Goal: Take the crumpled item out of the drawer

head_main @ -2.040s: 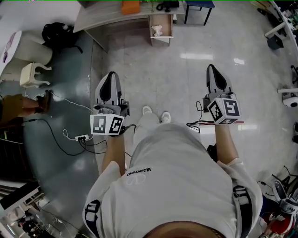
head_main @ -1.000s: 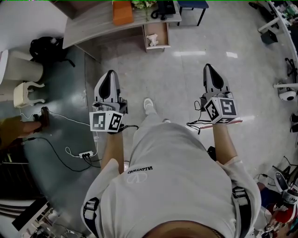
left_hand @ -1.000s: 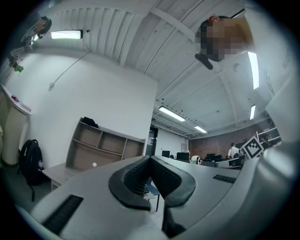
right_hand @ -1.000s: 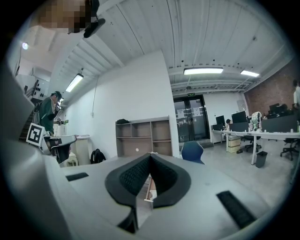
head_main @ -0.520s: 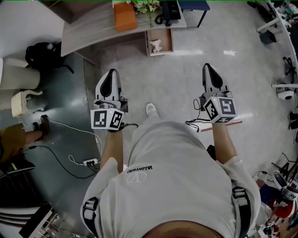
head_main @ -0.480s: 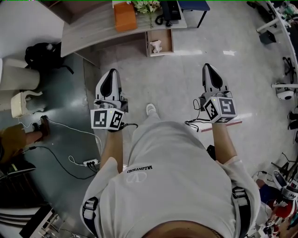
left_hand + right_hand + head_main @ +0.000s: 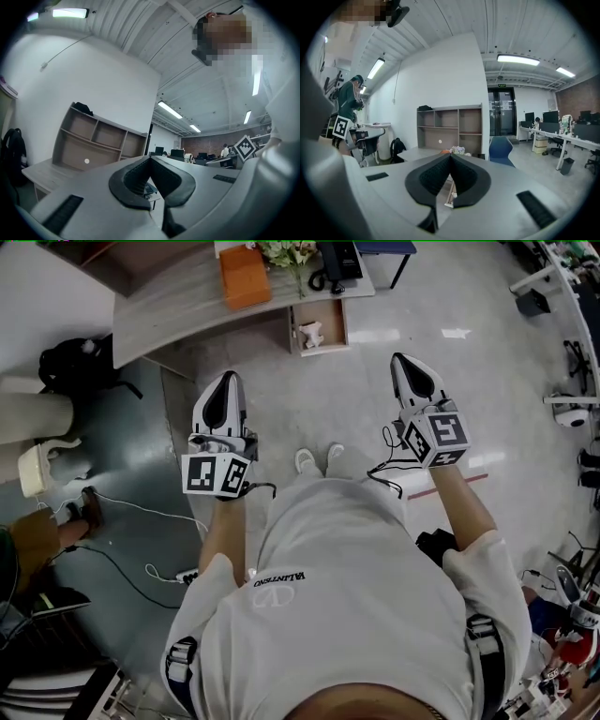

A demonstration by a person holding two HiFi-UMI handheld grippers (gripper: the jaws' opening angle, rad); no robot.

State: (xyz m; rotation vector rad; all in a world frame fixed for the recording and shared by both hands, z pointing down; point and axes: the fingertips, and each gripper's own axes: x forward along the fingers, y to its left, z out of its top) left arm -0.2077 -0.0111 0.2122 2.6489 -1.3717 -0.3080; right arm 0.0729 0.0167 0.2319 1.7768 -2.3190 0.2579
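The desk's wooden drawer (image 7: 320,325) stands pulled open at the top of the head view. A small white crumpled item (image 7: 311,334) lies inside it. Both grippers hang in the air over the floor, well short of the drawer. My left gripper (image 7: 227,381) points towards the desk's edge, jaws shut and empty, and its pads meet in the left gripper view (image 7: 150,158). My right gripper (image 7: 401,362) is to the right of the drawer, also shut on nothing. In the right gripper view (image 7: 450,155) a strip of the drawer (image 7: 450,190) shows below the closed jaws.
On the desk (image 7: 178,306) sit an orange box (image 7: 245,277), flowers (image 7: 281,253) and a black telephone (image 7: 339,259). A black backpack (image 7: 70,367) and a white stool (image 7: 42,470) stand at the left. Cables with a power strip (image 7: 183,575) lie on the floor. A blue chair (image 7: 500,147) is beside the desk.
The person has walked towards the desk, so the desk and drawer sit lower and closer in the head view. Both grippers moved forward with them and stayed shut.
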